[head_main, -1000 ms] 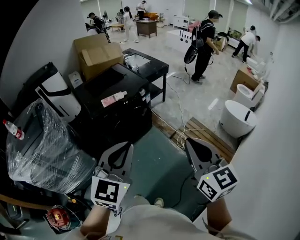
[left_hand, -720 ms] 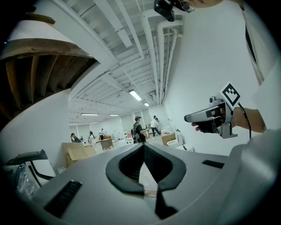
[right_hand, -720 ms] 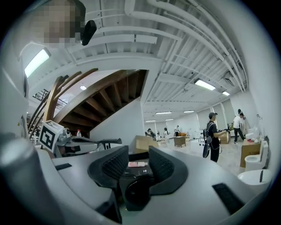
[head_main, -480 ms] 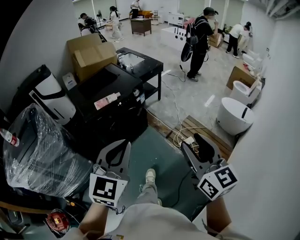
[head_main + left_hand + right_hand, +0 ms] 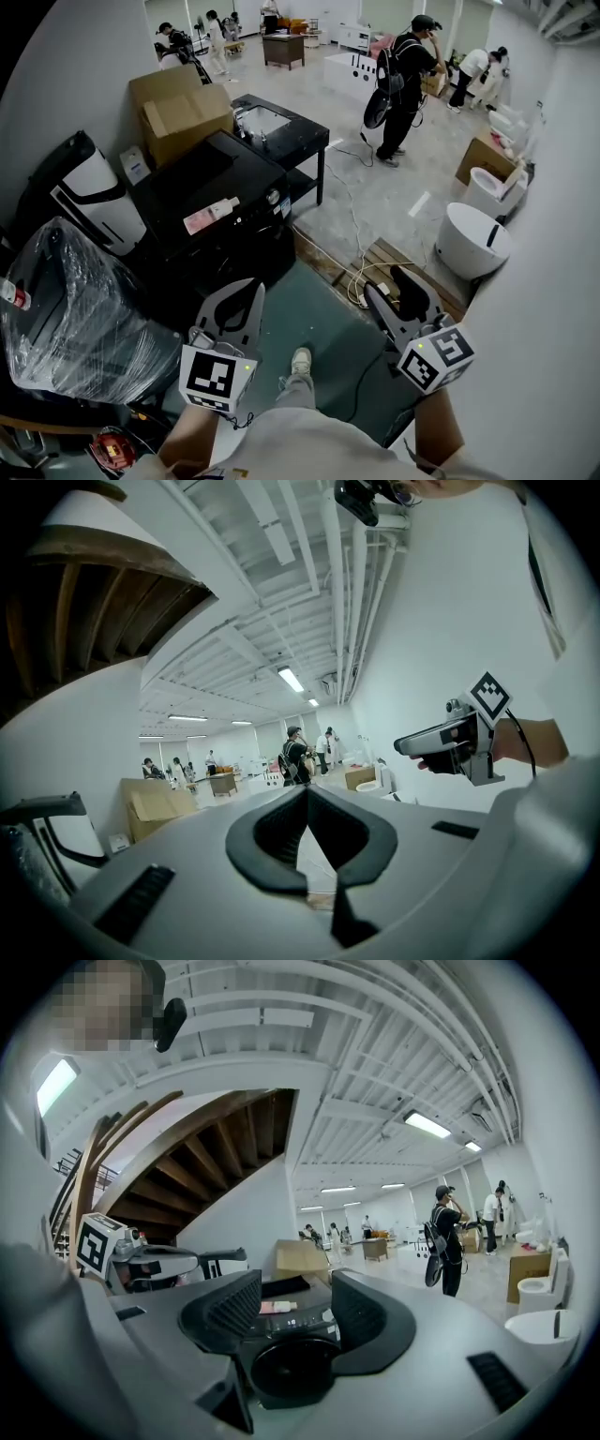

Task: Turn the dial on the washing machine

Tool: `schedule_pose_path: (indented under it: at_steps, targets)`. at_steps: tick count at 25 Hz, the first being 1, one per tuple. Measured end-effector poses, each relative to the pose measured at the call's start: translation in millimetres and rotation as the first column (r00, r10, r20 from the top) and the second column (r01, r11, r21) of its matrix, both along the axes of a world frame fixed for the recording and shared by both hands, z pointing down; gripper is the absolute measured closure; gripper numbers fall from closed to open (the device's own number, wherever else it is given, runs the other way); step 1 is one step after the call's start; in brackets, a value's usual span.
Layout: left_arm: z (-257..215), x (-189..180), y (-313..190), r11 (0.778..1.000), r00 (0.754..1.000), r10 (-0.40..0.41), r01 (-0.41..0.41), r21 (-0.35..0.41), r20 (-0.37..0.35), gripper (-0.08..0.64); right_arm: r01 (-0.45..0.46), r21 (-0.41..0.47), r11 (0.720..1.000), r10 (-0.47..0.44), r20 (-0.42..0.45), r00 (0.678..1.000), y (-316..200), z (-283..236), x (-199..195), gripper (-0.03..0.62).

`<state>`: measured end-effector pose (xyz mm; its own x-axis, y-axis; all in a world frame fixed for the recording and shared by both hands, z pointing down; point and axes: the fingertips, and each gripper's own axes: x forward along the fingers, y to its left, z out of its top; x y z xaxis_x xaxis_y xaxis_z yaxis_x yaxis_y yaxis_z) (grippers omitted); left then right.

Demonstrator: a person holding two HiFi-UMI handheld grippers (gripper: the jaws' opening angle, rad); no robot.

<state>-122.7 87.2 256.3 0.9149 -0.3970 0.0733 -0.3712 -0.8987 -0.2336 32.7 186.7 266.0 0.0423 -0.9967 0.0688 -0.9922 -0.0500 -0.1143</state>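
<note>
Basically not started — right gripper (image 5: 389, 284) jaws opening on nothing, left gripper (image 5: 246, 292) pressed together, black washing machine (image 5: 202, 183) well ahead-left of both, its dial too small to spot — approach and turn remain.

Head view looks steeply down, gripper views level and forward; all share the cardboard box (image 5: 183, 111)
</note>
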Motion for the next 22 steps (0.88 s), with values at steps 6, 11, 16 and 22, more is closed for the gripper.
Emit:
schedule_pose_path:
  at_steps: [6,11,16,22]
  targets:
    - [5,21,-69,1.000,1.000,-0.013,0.013,-0.017,0.001,0.540,0.021,-0.018,1.000,-0.021,0.029,0.999,-74,7,28,0.350]
    - [7,38,-131,0.999,0.999,-0.038,0.039,-0.021,0.009,0.540,0.050,-0.044,0.998,-0.048,0.034,0.998,-141,8,47,0.350]
    - [14,50,-186,0.996,0.997,-0.075,0.076,-0.048,0.012,0.540,0.085,-0.067,0.994,-0.082,0.048,0.995,-208,13,60,0.350]
    - [29,59,-236,0.989,0.993,-0.115,0.117,-0.093,0.024,0.540,0.114,-0.065,0.991,-0.109,0.081,0.991,-268,21,69,0.350]
